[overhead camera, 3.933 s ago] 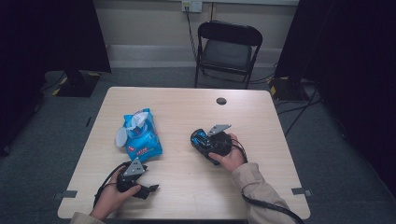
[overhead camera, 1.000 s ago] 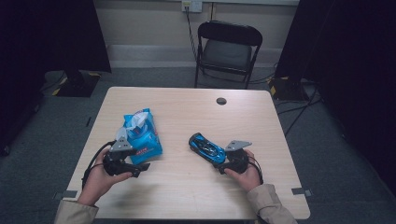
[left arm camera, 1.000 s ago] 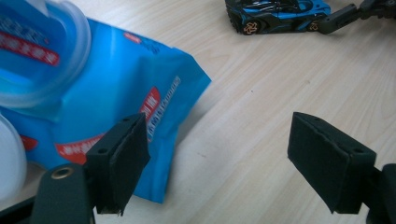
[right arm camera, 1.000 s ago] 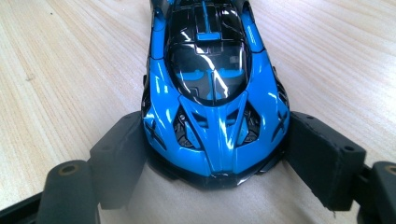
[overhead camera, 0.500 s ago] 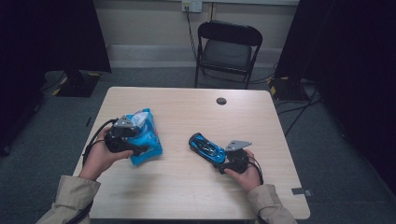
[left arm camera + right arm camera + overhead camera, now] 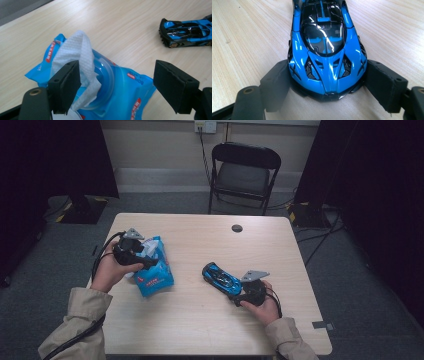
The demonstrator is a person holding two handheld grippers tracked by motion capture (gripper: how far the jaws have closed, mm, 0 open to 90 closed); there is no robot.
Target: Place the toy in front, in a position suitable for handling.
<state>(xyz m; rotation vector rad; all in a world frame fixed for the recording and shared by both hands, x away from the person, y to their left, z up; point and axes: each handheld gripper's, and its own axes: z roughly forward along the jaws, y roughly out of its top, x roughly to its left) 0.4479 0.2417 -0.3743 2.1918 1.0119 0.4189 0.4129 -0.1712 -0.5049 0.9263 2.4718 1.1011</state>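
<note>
A blue pack of wet wipes [image 6: 156, 274] lies on the left half of the table [image 6: 200, 330], its lid open and a white wipe [image 6: 75, 50] sticking up out of it. My left gripper [image 6: 146, 260] hovers over the pack [image 6: 130, 95], open, with the wipe beside one jaw and nothing pinched. A blue and black toy car [image 6: 220, 277] rests on the table's right half. My right gripper [image 6: 239, 292] is shut on one end of the car [image 6: 324, 42], a jaw against each side. The car [image 6: 187, 33] also appears far off in the left gripper view.
A small black round object [image 6: 237, 228] lies near the table's far edge. A black folding chair [image 6: 243, 170] stands behind the table. Cables run on the floor at the right [image 6: 320, 235]. Dark curtains hang at both sides.
My left hand has moved away from the near edge, up and over the wipes pack. The right hand and the car have stayed still.
</note>
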